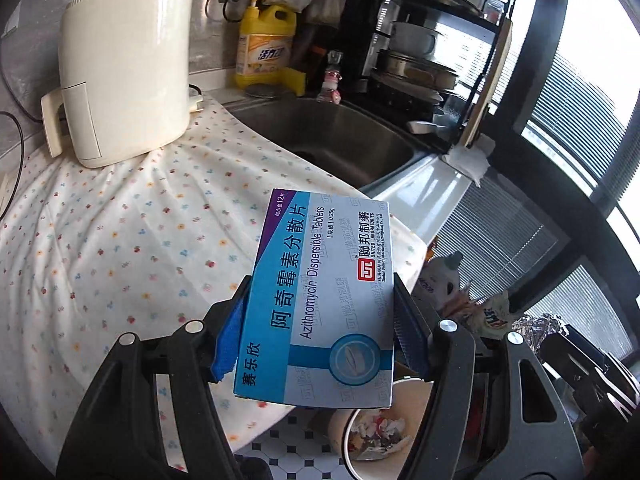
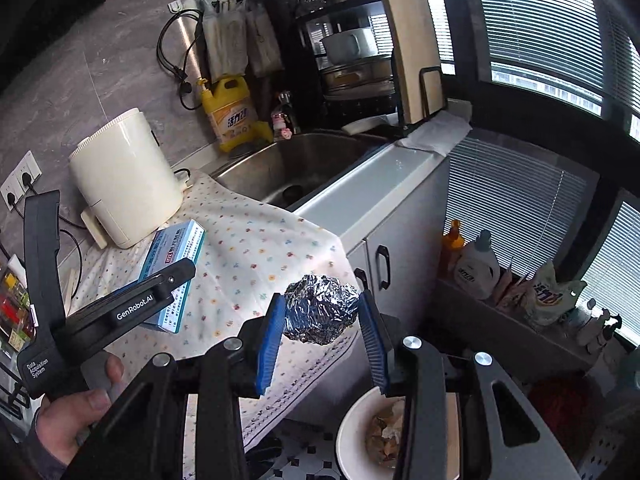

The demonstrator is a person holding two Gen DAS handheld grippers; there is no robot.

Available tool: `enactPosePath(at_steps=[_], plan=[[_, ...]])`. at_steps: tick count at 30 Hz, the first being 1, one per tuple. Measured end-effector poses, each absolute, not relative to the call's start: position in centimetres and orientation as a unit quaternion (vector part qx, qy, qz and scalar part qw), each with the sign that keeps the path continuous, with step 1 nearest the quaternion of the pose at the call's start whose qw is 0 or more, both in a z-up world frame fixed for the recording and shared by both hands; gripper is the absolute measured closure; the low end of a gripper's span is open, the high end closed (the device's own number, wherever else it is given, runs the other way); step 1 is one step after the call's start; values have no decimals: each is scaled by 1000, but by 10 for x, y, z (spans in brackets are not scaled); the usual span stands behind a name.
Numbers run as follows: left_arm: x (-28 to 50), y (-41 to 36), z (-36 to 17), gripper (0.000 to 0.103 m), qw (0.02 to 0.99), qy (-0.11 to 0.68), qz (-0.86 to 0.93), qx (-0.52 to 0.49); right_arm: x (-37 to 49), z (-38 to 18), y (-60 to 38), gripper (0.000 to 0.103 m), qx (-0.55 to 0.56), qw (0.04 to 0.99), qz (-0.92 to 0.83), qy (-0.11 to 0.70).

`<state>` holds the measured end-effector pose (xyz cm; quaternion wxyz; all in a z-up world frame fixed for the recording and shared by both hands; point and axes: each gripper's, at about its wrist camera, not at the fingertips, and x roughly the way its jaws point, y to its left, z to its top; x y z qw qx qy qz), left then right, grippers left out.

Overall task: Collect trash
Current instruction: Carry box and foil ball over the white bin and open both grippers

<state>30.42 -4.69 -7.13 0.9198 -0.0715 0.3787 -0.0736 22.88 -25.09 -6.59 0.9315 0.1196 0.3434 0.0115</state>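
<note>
Between the 2 fingers of my left gripper (image 1: pixel 320 320) I hold a blue and white medicine box (image 1: pixel 320 300), clamped on its 2 long sides and lifted above the edge of the flowered cloth (image 1: pixel 120 240) that covers the counter. Below the box, on the tiled floor, stands a white trash bin (image 1: pixel 374 436) with crumpled paper inside. My right gripper (image 2: pixel 322 334) holds a crumpled ball of aluminium foil (image 2: pixel 320 309) between its blue pads (image 2: pixel 270 344), and this ball hangs over the corner of the same cloth, with the bin (image 2: pixel 352 440) low at the right of it. From the right wrist view I see my left hand (image 2: pixel 76 412) around the handle of the other tool. Behind on the counter stand a cream air fryer (image 1: pixel 124 72), a yellow detergent bottle (image 1: pixel 264 44) and the steel sink (image 1: pixel 332 136).
</note>
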Motion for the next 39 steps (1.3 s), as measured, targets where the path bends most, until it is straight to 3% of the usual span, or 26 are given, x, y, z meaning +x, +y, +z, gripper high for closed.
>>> enactPosePath(at_steps=[15,18,20,39], plan=[[238,-127,-102,37,904,413,-103,-39,172,-103,-327,65,134,918,18,374],[226,-137,-111,37,900,422,-107,-37,164,-114,-336,59,146,911,30,385],[219,-142,-116,37,898,425,-109,-34,158,-117,-342,35,150,910,30,386],[182,-184,-134,37,876,455,-154,-32,93,-110,-394,24,152,918,-3,367]])
